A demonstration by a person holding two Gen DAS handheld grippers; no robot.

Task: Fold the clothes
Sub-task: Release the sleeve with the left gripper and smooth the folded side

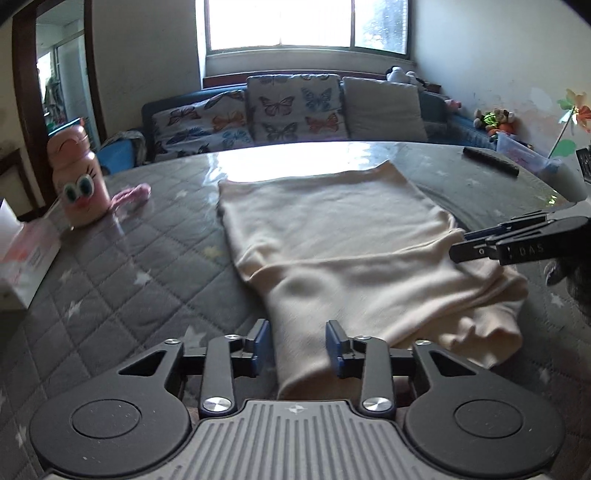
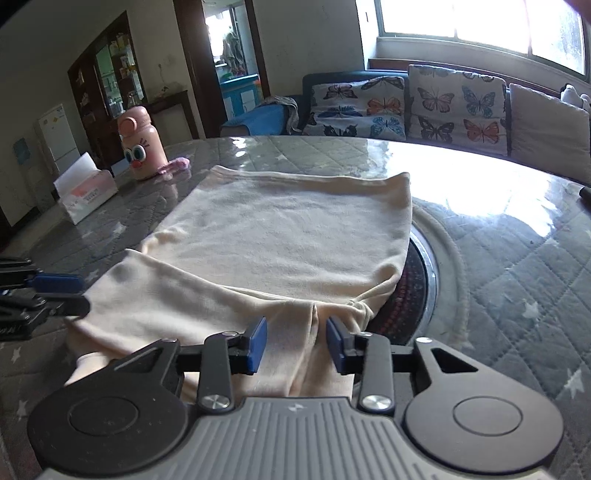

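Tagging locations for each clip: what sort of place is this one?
Most likely a home living room: a sofa with butterfly cushions under a window, and a quilt-covered table holding the cream garment.

Left gripper (image 1: pixel 297 345): black linkage arms, blue pads (image 1: pixel 263 341), silver screws at pivots, two round black discs, grey ribbed housing with small cross mark. Right gripper (image 2: pixel 295 341): same build, black arms, blue pads (image 2: pixel 258 338), silver screws. White lettering "DAS" seen on its black finger in left wrist view.
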